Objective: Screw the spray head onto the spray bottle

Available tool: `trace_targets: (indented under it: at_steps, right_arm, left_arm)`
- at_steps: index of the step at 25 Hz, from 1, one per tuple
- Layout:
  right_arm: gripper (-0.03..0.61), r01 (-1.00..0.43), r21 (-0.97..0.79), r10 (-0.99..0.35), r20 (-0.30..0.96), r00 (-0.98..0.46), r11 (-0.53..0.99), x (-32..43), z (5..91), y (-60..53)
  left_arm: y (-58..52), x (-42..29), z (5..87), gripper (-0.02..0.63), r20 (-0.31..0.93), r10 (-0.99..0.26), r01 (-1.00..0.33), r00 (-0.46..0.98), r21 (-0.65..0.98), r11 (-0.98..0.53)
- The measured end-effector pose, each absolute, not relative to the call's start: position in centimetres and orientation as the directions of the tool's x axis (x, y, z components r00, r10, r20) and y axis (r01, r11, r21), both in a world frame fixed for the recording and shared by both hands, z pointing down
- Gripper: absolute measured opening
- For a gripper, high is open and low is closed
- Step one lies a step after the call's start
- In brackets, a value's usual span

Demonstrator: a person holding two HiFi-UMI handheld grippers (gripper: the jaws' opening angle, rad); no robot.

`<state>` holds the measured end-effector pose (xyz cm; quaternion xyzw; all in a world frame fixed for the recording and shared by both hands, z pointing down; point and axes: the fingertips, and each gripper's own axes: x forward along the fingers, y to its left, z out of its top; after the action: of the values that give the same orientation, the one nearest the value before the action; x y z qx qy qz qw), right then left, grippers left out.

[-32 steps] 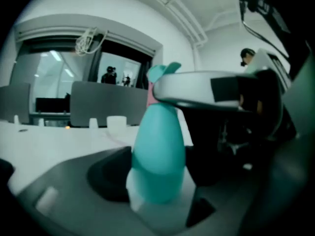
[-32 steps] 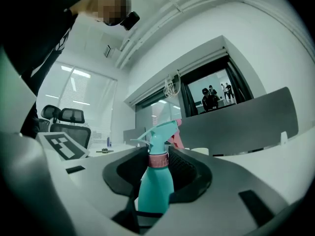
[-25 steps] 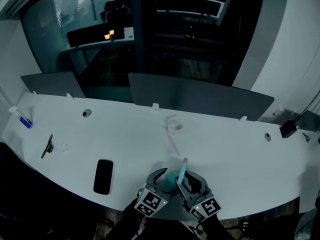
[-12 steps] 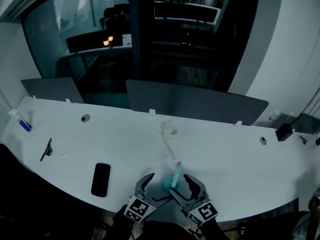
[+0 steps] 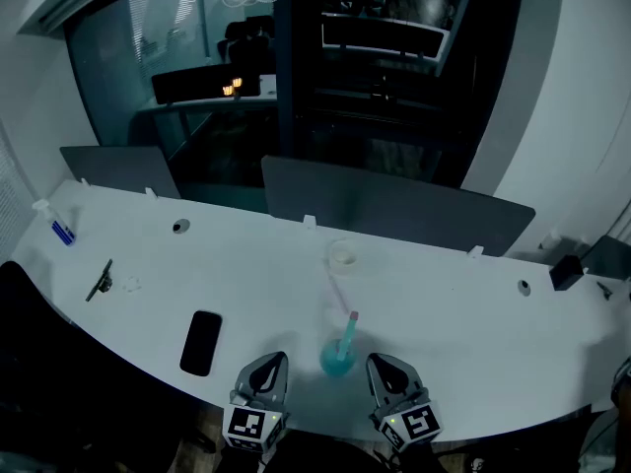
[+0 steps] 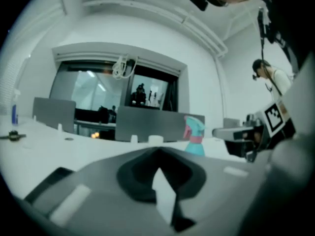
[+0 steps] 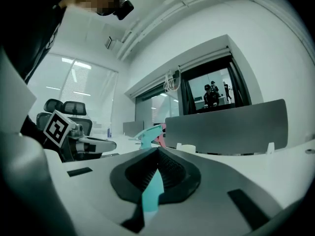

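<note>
Spray bottle [image 5: 339, 355]: in the head view it is seen standing upright on the white desk [image 5: 444, 308], near the front edge, with the spray head [image 5: 350, 327] seated on top. It is flanked by the left gripper [image 5: 273, 360] and the right gripper [image 5: 381, 363], and is touched by neither. A black phone [image 5: 201, 342] is laid flat further to the left.

In the left gripper view, the jaws are shown brought together, having just been closing, and nothing is held between them. The bottle is seen beyond them to the right, in front of a grey divider.

In the right gripper view, the jaws are likewise shown brought together, having just been closing, with nothing gripped. The teal and pink spray head is seen just past the jaw tips.
</note>
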<state>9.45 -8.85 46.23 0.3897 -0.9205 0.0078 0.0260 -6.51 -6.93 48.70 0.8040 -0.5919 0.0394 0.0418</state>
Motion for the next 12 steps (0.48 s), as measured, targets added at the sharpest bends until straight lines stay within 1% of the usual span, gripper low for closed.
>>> trace_targets:
  at_steps: [2, 4, 8, 12]
  right_arm:
    - [0.003, -0.725, 0.019, -0.725, 0.048, -0.687, 0.688, 9.3, 46.1, -8.5]
    - [0.003, -0.729, 0.034, -0.73, 0.046, -0.682, 0.683, 9.0, 45.9, -7.8]
    - [0.003, -0.772, 0.074, -0.775, 0.033, -0.631, 0.632, 8.7, 45.2, -6.8]
    - [0.003, -0.827, 0.072, -0.829, 0.004, -0.559, 0.558, 8.8, 44.8, -4.7]
  left_arm:
    - [-6.3, -7.1, 47.7, 0.003, 0.101, -0.964, -0.967, 0.247, -0.036, -0.252]
    - [-5.7, -7.2, 46.2, 0.003, 0.074, -0.971, -0.972, 0.226, -0.048, -0.23]
    - [-4.9, -7.6, 44.1, 0.002, 0.026, -0.975, -0.974, 0.223, -0.045, -0.224]
    - [-3.0, -7.6, 43.2, 0.002, 0.008, -0.975, -0.971, 0.223, -0.093, -0.222]
